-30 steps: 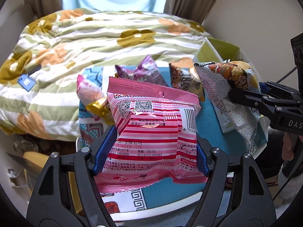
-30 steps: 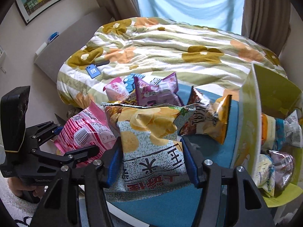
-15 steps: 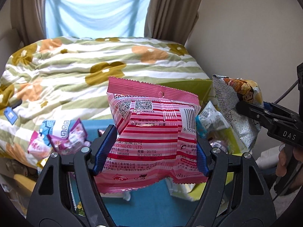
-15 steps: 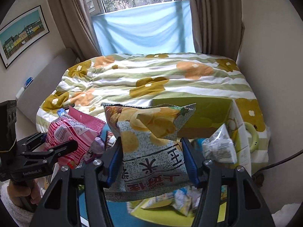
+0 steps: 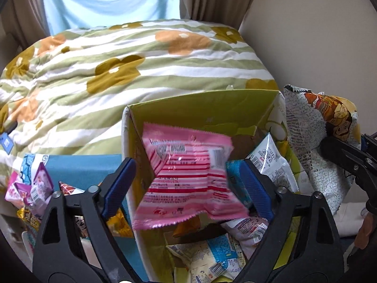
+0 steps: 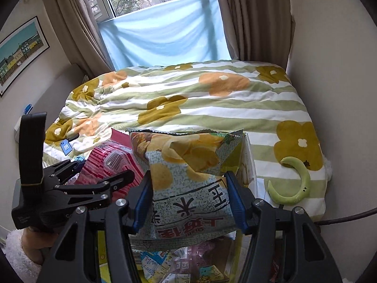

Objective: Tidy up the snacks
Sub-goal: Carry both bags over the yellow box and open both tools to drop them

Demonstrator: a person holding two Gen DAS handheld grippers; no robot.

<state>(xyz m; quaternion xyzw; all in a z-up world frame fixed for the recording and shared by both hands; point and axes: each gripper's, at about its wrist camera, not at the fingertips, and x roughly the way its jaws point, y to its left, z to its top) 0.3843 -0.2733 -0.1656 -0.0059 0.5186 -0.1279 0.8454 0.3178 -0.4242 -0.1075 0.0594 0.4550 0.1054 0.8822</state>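
My left gripper stands open above the yellow-green box. The pink striped snack bag is blurred between the spread fingers, loose over the box. My right gripper is shut on a chip bag and holds it over the box, beside the left gripper. The chip bag also shows at the right of the left wrist view. Several small packets lie inside the box.
A teal table surface left of the box holds purple and pink snack packets. A bed with a floral striped duvet lies behind. A green crescent object rests on the bed's edge. A wall stands at right.
Both grippers have moved right, over the box. The left gripper's fingers have spread and let go of the pink bag, which now drops blurred into the box. The right gripper still holds the chip bag.
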